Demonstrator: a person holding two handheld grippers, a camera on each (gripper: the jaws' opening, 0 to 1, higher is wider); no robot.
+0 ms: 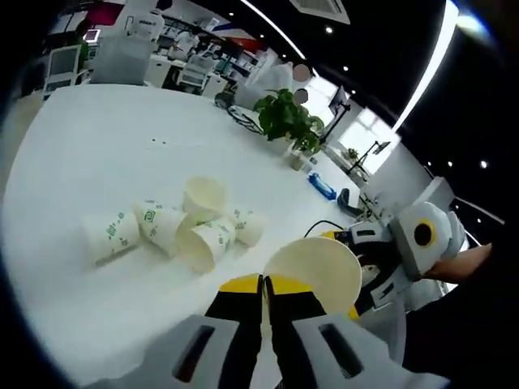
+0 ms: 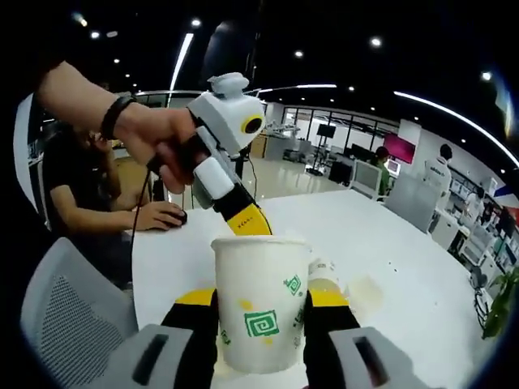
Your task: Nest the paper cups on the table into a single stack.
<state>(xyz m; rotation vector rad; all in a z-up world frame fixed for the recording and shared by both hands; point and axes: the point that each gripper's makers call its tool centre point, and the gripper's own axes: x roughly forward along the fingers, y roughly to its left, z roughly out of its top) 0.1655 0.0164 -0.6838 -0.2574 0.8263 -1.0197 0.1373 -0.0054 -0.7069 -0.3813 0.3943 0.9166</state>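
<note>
Yellow-tipped jaws of the right gripper (image 2: 263, 312) clamp an upright paper cup (image 2: 261, 304) with green square marks, one jaw on each side of its wall; cup is lifted clear of the white table (image 2: 405, 267). In the left gripper view the same held cup (image 1: 314, 271) shows its open mouth, tilted toward that camera, just beyond the left gripper (image 1: 263, 285), whose jaws are pressed together with nothing between them.

From the right gripper view, the left gripper (image 2: 251, 223) reaches down with its tip at or just inside the cup's rim; whether it touches I cannot tell. A person's hand (image 2: 158, 142) holds it. Another person sits behind, at the table's far edge.

Remaining work: a loose cluster of cups (image 1: 174, 223) lies farther out on the table, most tipped on their sides, one standing mouth-up. About five, touching or overlapping. None look nested.

Judgement: early stage. One cup in hand, no stack visible yet; the whole cluster is left to gather and nest.

Potted plant (image 1: 288, 117) at the table's far side.
</note>
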